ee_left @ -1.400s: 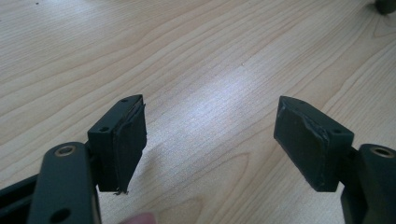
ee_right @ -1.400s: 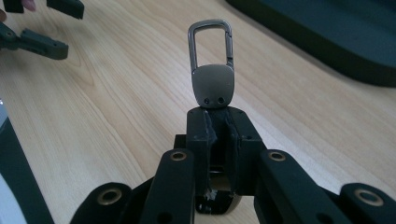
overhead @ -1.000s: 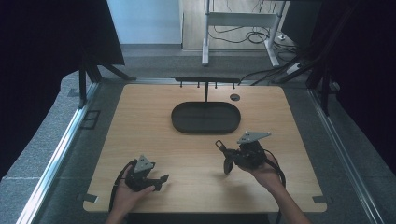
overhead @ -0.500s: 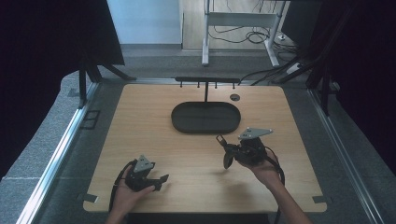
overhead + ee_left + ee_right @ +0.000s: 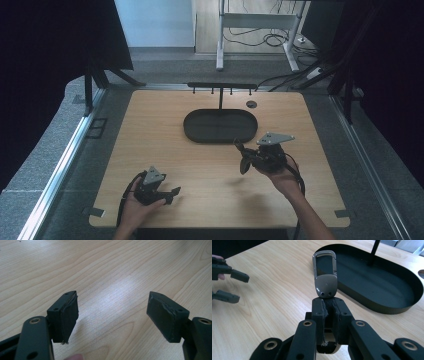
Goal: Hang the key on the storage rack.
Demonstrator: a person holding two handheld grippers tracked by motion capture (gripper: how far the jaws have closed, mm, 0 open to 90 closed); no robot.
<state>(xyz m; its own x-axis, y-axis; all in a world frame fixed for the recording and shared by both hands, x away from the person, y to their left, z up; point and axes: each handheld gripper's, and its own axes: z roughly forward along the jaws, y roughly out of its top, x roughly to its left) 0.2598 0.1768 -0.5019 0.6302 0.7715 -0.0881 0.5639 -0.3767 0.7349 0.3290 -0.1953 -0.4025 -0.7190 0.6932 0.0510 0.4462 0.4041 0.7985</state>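
Nearest me, I've got two grippers on the go. My left gripper (image 5: 170, 192) sits low at the near edge of the wooden table (image 5: 150, 135), well short of the black oval tray (image 5: 220, 126), its jaws spread wide with nothing but bare wood grain between them. A fingertip pokes in at the bottom of its own view.

Next out, my right gripper (image 5: 329, 308) is clamped tight on one metal key-fob clip (image 5: 325, 273), a grey-brown piece with a carabiner-style loop. The pads pinch its lower end, so the body and loop stick out past the jaw tips, pointing toward the tray's near rim. From above, that gripper (image 5: 241, 156) hangs just in front of the tray's right half, clear of the rim.

Then the tray itself, one only, with one thin black post (image 5: 220, 98) rising from its far side to a crossbar (image 5: 222, 86) carrying small hooks. Just right of it, one round dark grommet (image 5: 251, 104) in the tabletop.

I can read no writing or brand on anything.
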